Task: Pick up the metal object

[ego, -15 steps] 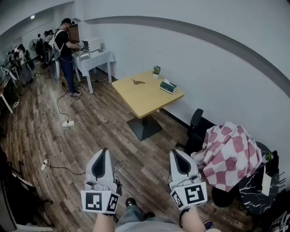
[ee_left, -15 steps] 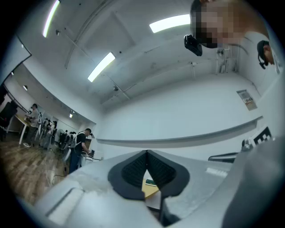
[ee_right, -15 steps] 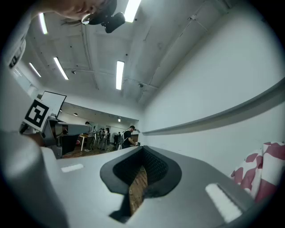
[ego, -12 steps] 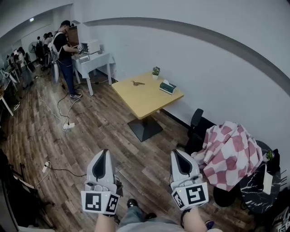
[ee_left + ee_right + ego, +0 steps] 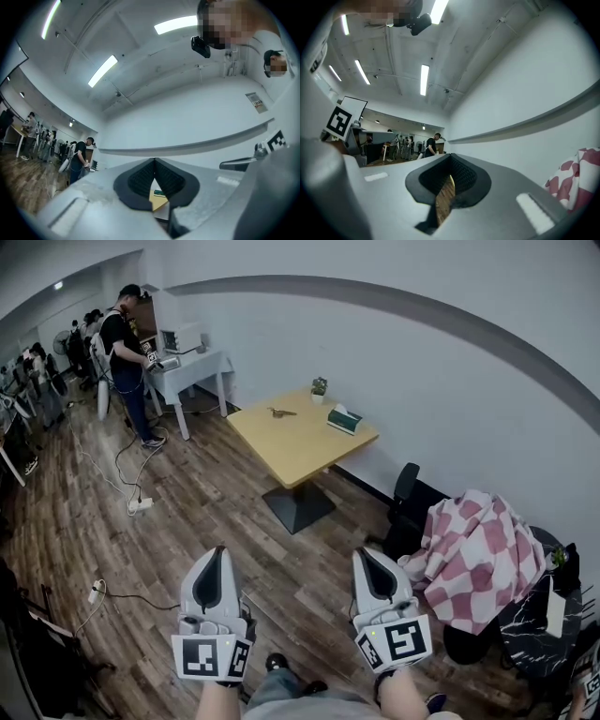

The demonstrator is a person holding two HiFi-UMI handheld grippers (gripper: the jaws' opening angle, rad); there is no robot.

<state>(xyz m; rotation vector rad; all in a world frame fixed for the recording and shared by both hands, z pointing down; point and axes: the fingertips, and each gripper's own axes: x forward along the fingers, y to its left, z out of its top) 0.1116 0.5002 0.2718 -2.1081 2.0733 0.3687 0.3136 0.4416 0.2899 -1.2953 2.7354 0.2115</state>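
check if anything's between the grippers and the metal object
Nothing visible does: only wood floor lies between the left gripper, the right gripper and the table, where the metal object lies apart from the plant.

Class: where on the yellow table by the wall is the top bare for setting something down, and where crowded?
Bare: the middle and near half of the square yellow wooden table, down to its front corner. Crowded: the far side, with the small brownish metal object, small potted plant and green tissue box.
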